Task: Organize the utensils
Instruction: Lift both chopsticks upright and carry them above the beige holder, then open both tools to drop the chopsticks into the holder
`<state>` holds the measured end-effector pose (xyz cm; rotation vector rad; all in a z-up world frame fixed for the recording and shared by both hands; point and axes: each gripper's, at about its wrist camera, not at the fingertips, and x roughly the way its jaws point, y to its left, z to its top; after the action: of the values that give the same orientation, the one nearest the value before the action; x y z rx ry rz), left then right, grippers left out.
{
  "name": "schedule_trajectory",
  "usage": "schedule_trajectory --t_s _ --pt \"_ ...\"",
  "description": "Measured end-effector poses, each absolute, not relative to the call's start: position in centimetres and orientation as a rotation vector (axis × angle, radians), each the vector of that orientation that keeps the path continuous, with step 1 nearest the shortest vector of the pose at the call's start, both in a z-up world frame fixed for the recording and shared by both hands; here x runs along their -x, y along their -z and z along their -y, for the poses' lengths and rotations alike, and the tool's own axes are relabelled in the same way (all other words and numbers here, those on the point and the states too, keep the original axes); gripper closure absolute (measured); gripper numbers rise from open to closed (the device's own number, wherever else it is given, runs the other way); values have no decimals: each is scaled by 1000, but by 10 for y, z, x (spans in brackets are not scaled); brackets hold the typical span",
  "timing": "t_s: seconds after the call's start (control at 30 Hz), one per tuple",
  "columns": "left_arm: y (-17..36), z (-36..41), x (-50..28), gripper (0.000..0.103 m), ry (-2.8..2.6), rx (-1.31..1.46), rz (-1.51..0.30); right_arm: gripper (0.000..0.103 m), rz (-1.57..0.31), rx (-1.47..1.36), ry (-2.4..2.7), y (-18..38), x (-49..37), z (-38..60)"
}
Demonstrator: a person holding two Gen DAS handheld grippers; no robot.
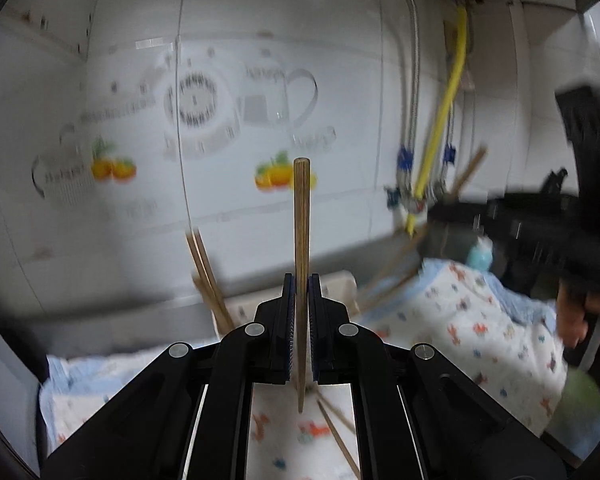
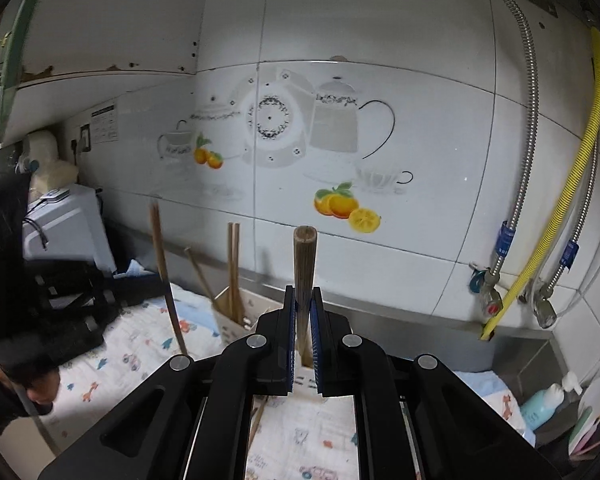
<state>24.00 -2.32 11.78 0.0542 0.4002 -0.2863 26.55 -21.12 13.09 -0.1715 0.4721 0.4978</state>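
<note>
My left gripper (image 1: 300,284) is shut on a wooden chopstick (image 1: 301,216) that stands upright between its pads, thick end up. My right gripper (image 2: 303,294) is shut the same way on another upright chopstick (image 2: 305,260). Both hang above a patterned cloth (image 2: 140,360). Behind the fingers stands a pale open box (image 2: 230,326) with a few chopsticks (image 2: 233,268) leaning in it. A loose chopstick (image 1: 336,432) lies on the cloth below. The right wrist view shows the left gripper (image 2: 156,280) at its left edge, with its chopstick (image 2: 164,272).
A tiled wall with teapot and orange decals rises close behind. Metal hoses, a yellow hose (image 2: 596,120) and valves (image 2: 488,300) run down at the right. A blue bottle (image 2: 544,400) stands low right, a white appliance (image 2: 68,220) at the left. A hand (image 1: 580,312) holds the right gripper.
</note>
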Motion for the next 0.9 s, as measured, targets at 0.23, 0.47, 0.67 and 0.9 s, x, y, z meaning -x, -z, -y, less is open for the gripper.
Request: schedule_trajectory --t_s 0.23,0.47,0.67,0.9 --pt "-150 21 -274 98 219 -48 -294 96 -494 168 -478 -120 -293 205" --pt "-131 19 -312 98 156 -37 -312 96 -526 197 -478 -101 -306 197" --pt "-99 14 -329 98 142 -26 -388 96 -565 197 -486 -82 -313 195" --pt "-83 10 -334 97 147 -18 -443 96 -593 192 -483 -69 -313 194"
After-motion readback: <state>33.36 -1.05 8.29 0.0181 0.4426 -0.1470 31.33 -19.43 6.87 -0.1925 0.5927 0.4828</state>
